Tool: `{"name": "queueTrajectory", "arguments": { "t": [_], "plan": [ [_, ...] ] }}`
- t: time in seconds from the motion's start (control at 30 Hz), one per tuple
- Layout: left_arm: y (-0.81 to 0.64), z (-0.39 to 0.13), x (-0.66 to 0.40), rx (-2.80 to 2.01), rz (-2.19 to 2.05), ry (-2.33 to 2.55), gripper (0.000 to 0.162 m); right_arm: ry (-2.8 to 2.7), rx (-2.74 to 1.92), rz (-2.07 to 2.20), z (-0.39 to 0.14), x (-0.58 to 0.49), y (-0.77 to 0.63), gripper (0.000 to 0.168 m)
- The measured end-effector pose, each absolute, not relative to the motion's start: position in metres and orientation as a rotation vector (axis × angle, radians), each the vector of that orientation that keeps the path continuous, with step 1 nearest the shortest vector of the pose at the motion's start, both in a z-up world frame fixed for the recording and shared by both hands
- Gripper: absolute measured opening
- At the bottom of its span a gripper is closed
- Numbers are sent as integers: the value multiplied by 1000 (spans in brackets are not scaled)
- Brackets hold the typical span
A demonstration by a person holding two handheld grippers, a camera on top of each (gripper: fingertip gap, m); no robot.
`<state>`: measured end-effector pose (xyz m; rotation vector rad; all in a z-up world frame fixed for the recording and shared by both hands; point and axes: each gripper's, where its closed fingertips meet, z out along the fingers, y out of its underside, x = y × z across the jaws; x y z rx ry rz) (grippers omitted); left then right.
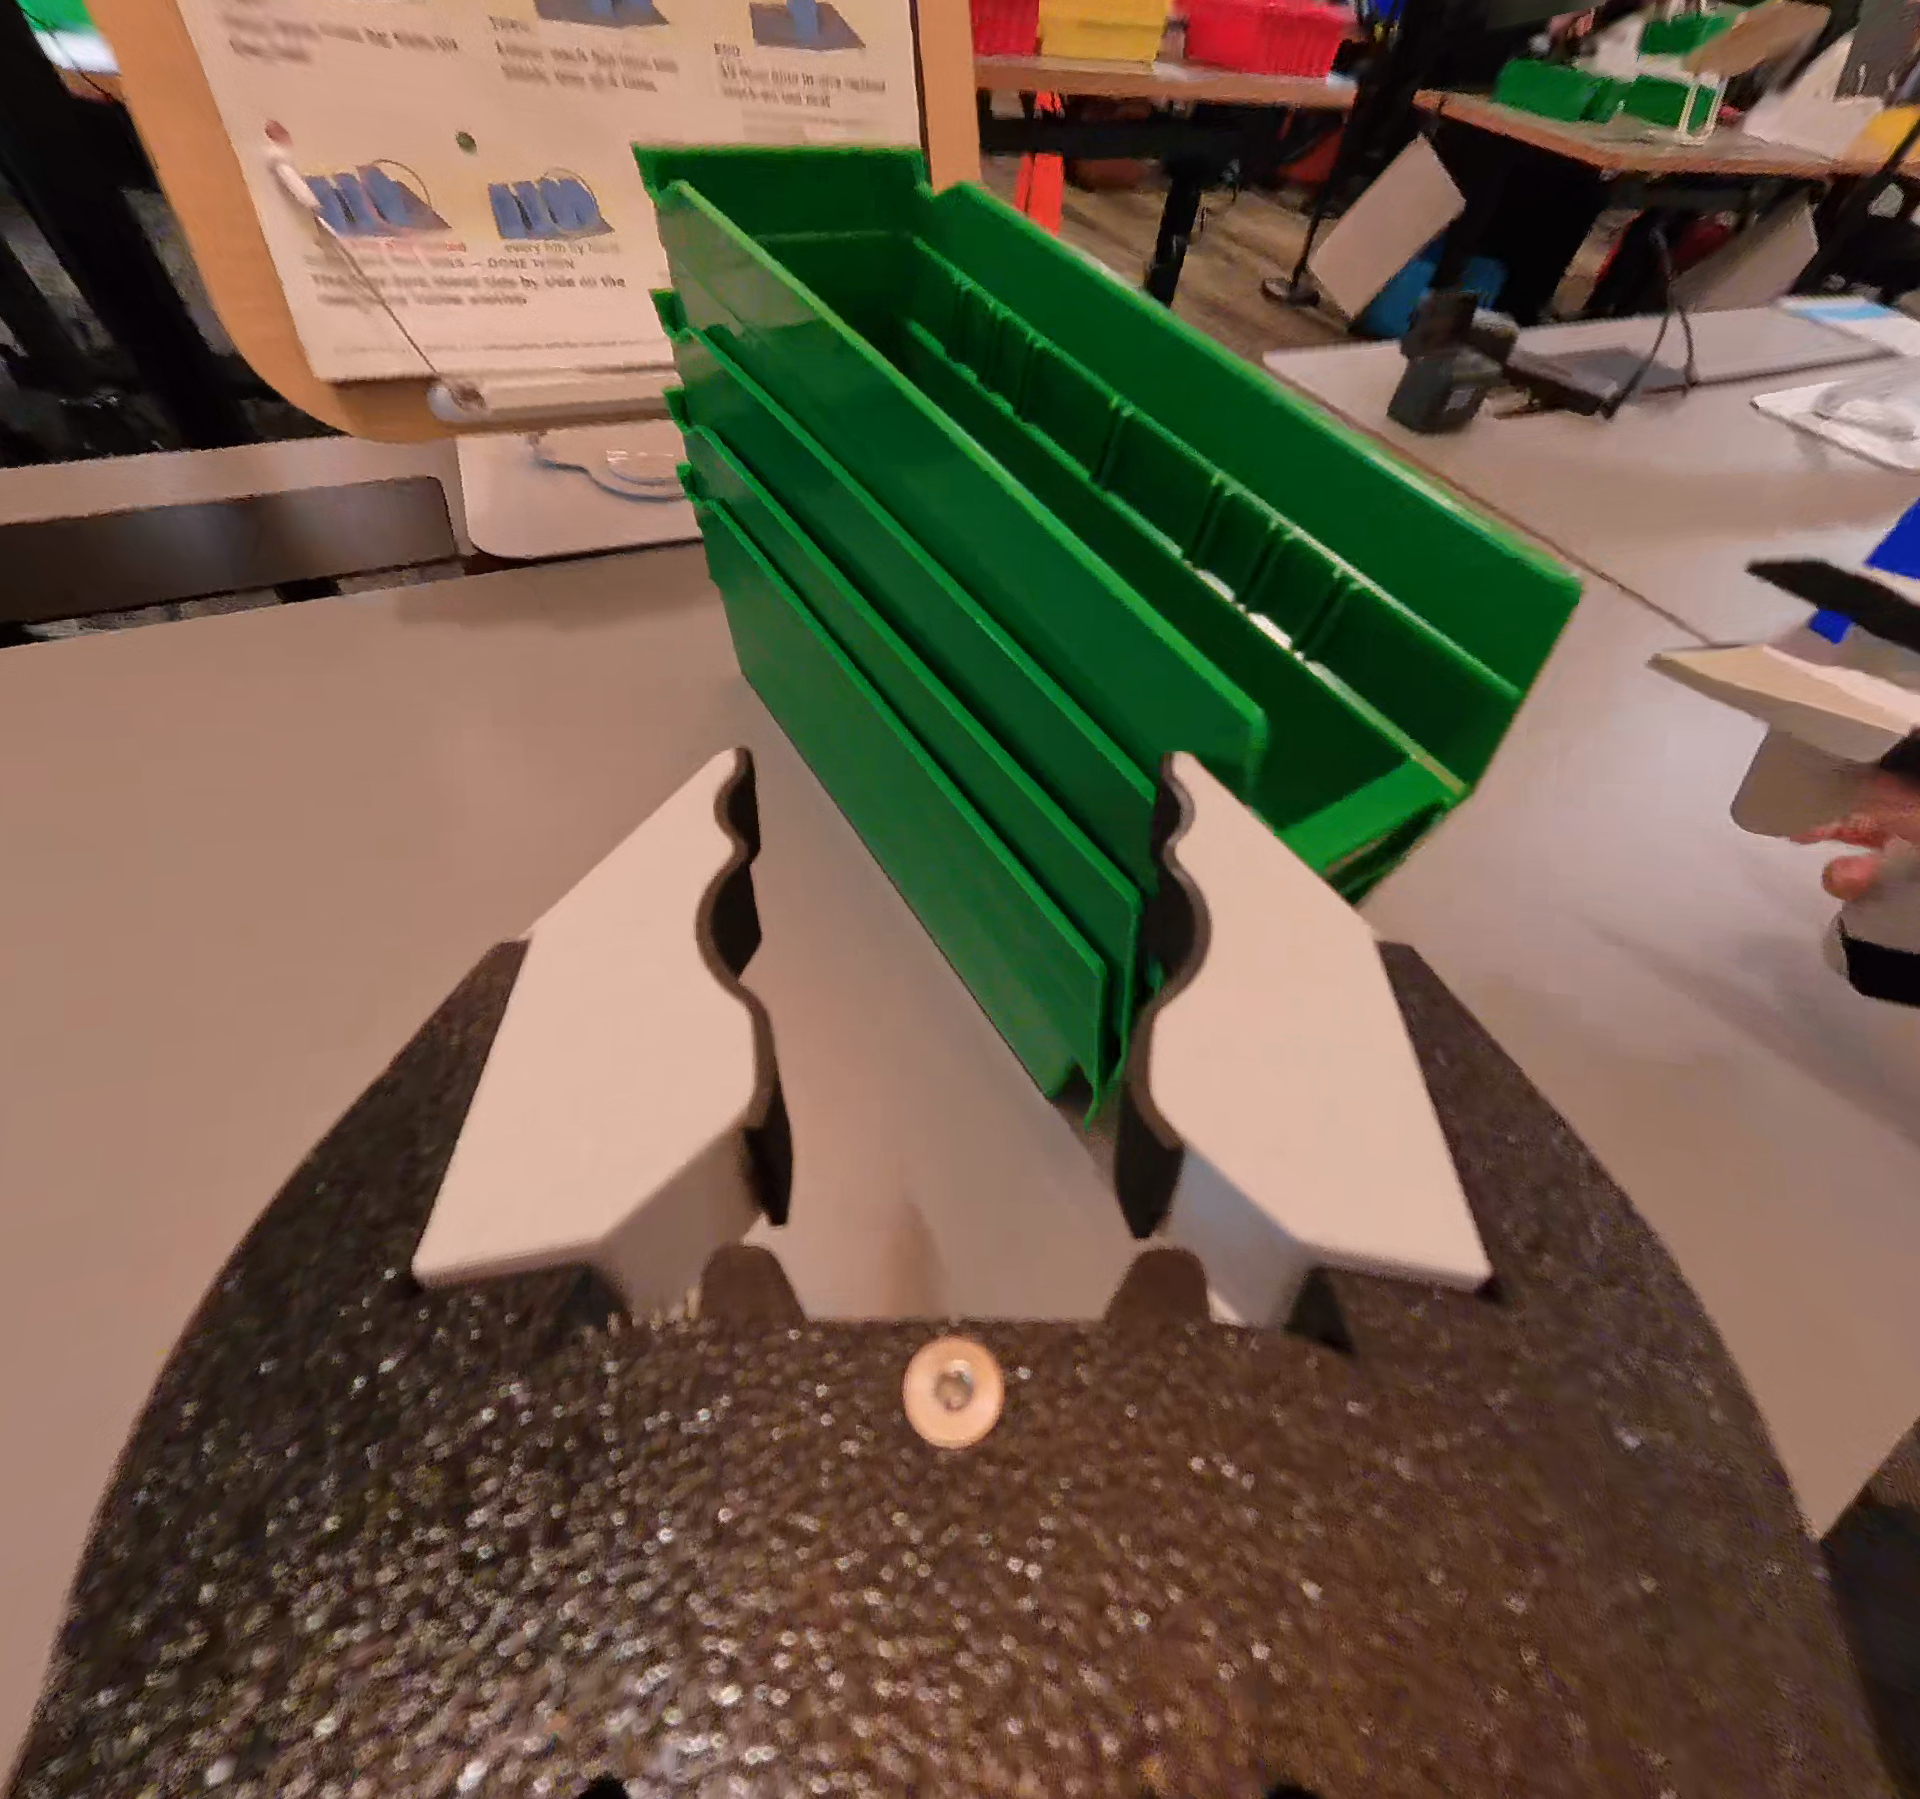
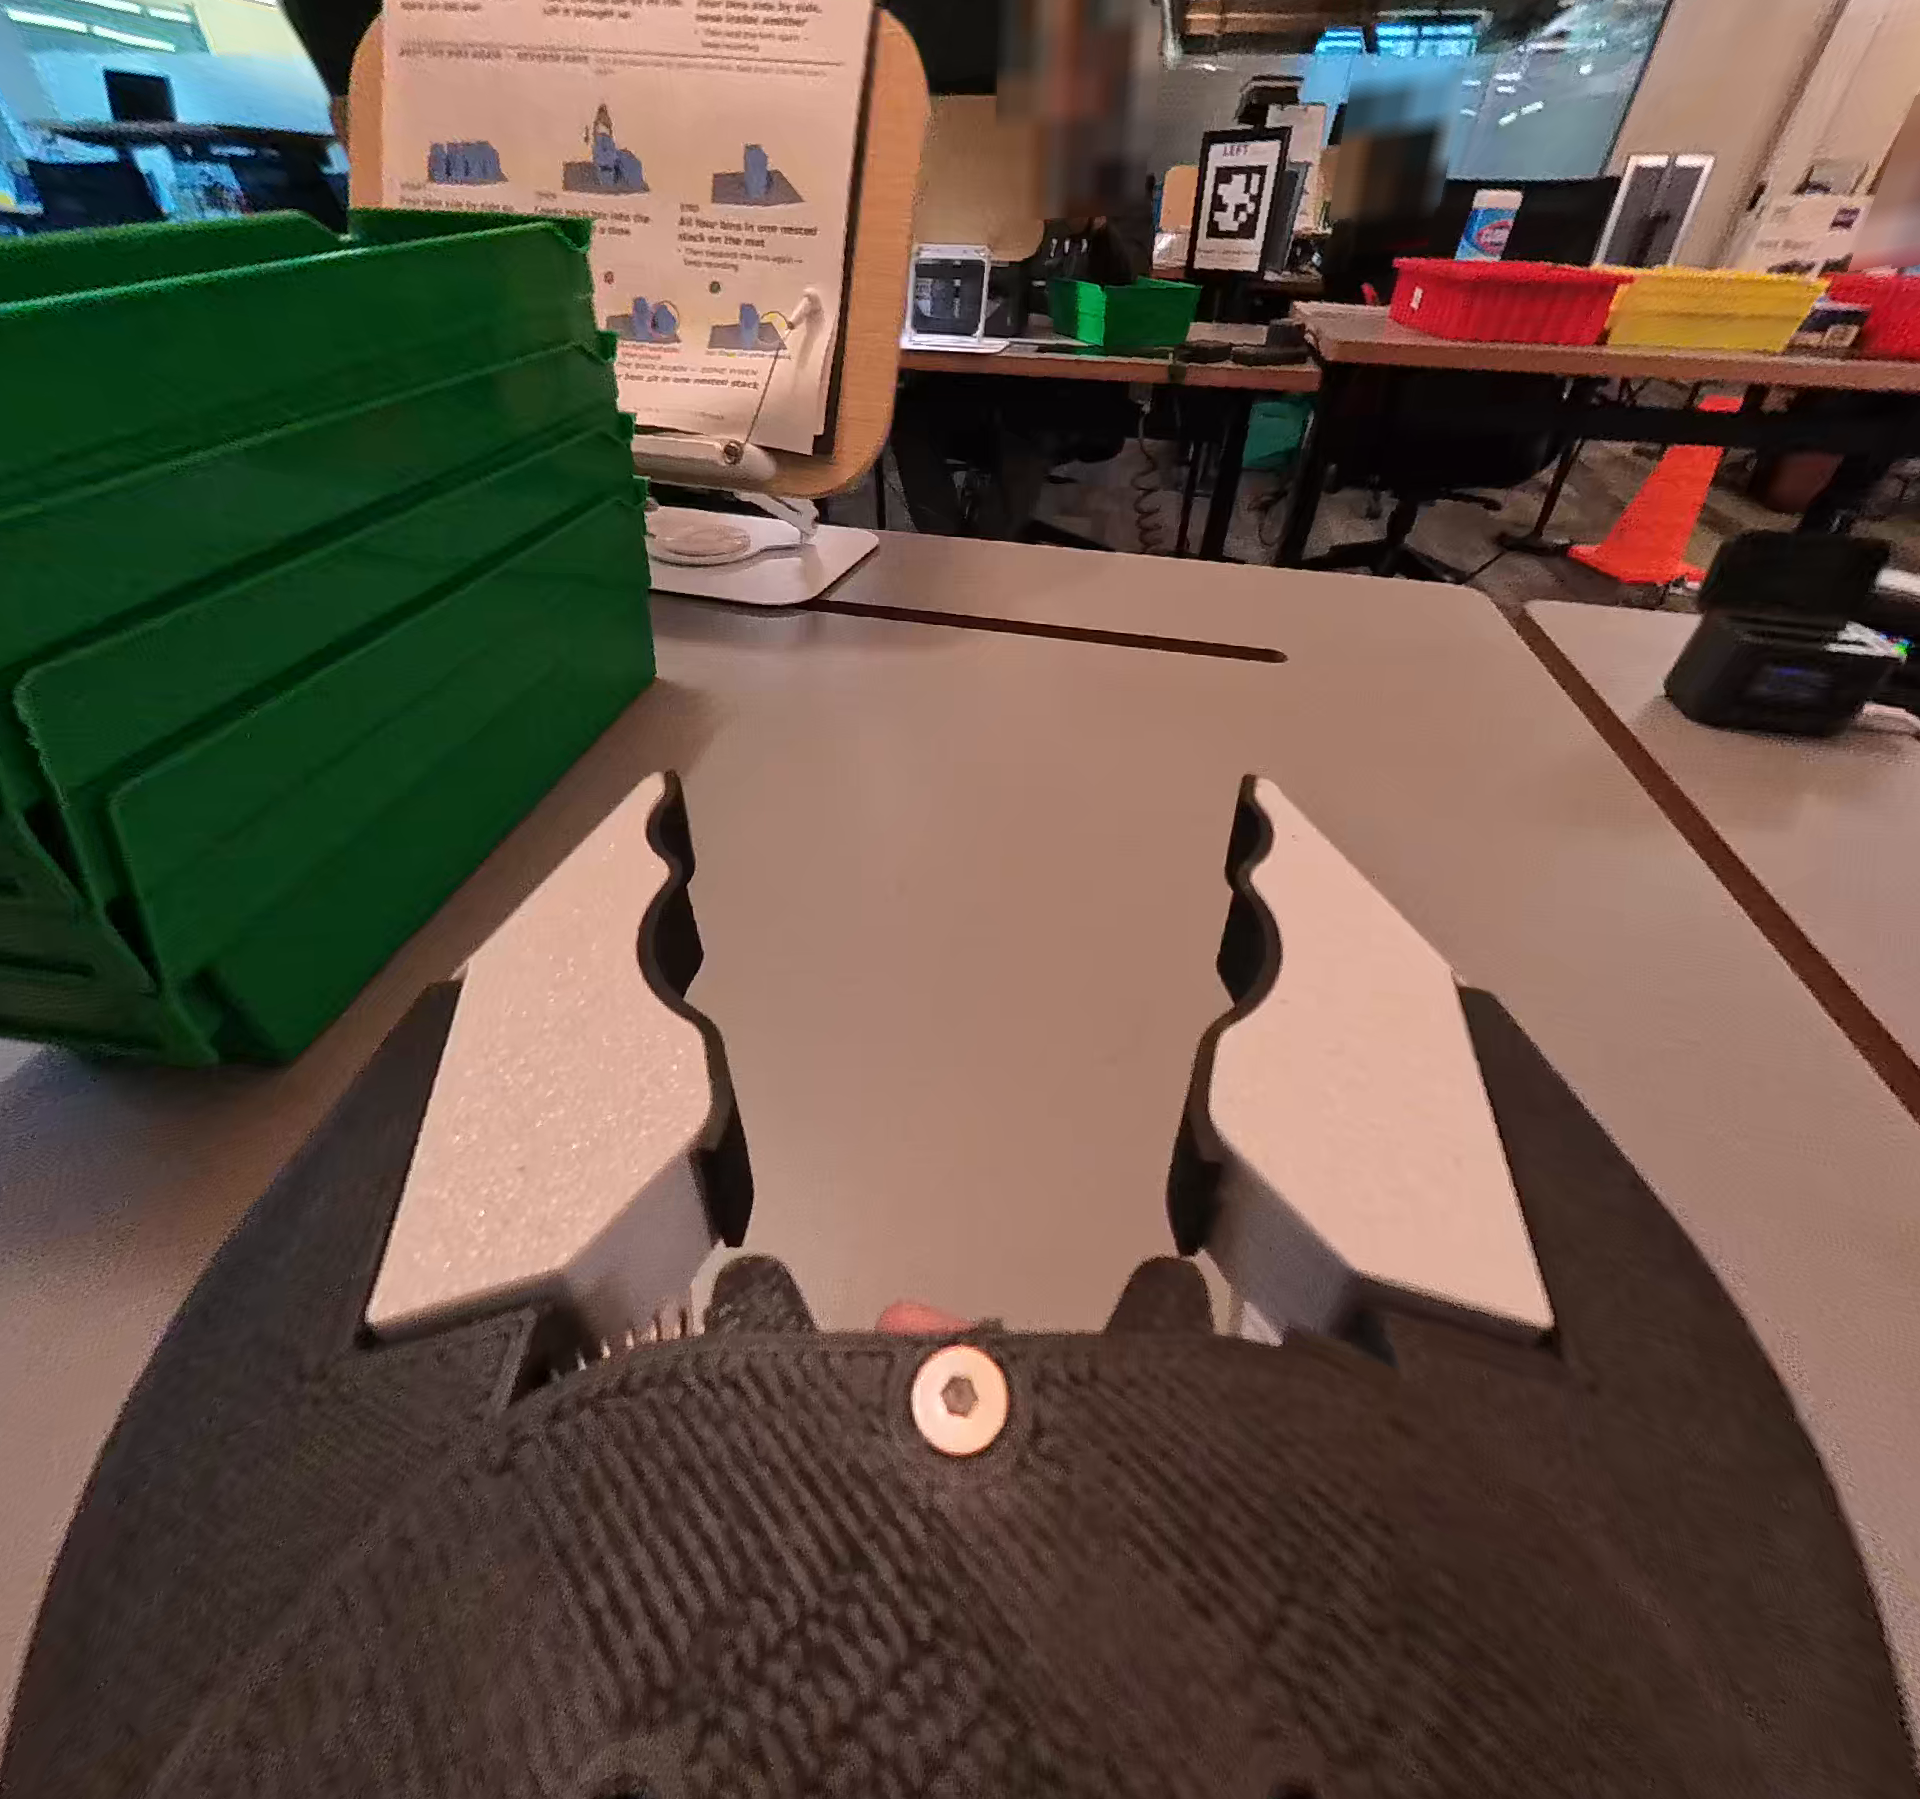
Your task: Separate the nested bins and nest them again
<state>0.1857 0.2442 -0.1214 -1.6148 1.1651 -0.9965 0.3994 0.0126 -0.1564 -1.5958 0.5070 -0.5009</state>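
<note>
The left tongs (image 1: 956,928) gape with nothing between them, their right finger (image 1: 1288,1022) right at the corner of the green bins (image 1: 1039,544). The right tongs (image 2: 956,980) gape too, over bare table (image 2: 1039,710). The bins sit nested on the table, an instruction sheet (image 2: 623,139) behind.

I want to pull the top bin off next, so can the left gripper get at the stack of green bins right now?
Probably yes. The left gripper is open, right beside the green bins, with only bare table around it.
</note>
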Motion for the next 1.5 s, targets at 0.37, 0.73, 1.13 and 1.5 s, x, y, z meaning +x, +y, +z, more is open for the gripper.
{"name": "queueTrajectory", "arguments": {
  "t": [0.37, 0.73, 1.13, 1.5],
  "plan": [
    [225, -104, 174, -1524, -1024, 1084, 57, 537, -1551, -458, -146, 402, -2, 94],
    [202, -137, 204, -1595, -1031, 1225, 19, 489, -1571, -451, -142, 393, 3, 92],
    [214, -135, 202, -1599, -954, 1212, 15, 498, -1554, -412, -140, 394, 2, 90],
    [235, -111, 187, -1577, -983, 1062, 82, 462, -1597, -424, -145, 388, 11, 90]
  ]
}}
